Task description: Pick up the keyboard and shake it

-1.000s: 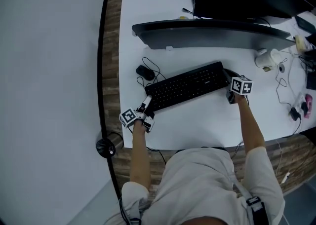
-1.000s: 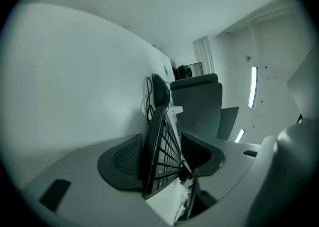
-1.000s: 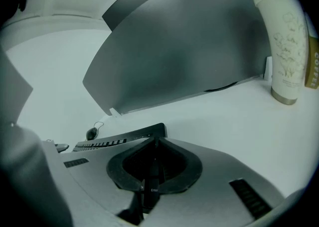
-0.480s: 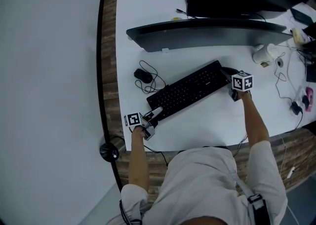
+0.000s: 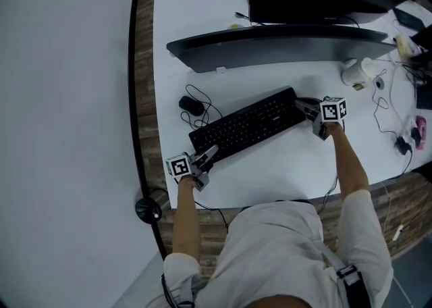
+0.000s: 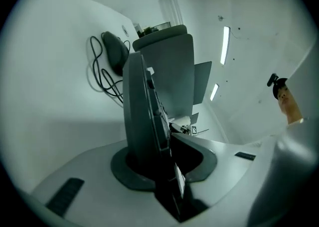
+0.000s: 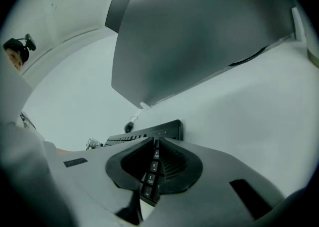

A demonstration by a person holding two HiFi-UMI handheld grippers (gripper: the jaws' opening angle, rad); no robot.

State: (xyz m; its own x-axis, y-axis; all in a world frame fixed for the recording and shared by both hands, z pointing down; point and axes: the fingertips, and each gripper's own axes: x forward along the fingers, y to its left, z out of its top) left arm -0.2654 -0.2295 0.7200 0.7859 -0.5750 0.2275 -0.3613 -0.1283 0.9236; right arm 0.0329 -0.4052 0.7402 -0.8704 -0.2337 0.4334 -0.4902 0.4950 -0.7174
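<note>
On the white desk (image 5: 270, 171), the black keyboard (image 5: 246, 126) lies at a slant, its left end nearer the front edge and its right end further back. It sits in front of a long curved dark panel (image 5: 270, 43), well apart from it.

Left gripper (image 5: 208, 155): stationed at the keyboard's left end, near the desk's front left corner. Its own view shows the keyboard end-on between the jaws, running away from the camera. The jaws are closing. One pad bears on the underside and the other on the key face, so the end is clamped.

Right gripper (image 5: 305, 107): stationed at the opposite, right end, with its marker cube just beyond the keyboard's short edge. Its own view shows a column of keys (image 7: 149, 171) seated deep between the jaws, and the rest of the keyboard stretching off to the left across the desk. The jaws are easing open, yet both pads remain in contact with that end.

The keyboard therefore spans the gap between the two grippers, held at both short ends. Whether it rests on the desk or is raised just off it cannot be determined from any view.

A black mouse (image 5: 187, 105) with a looped cable lies behind the keyboard's left end, near it but apart from it.
</note>
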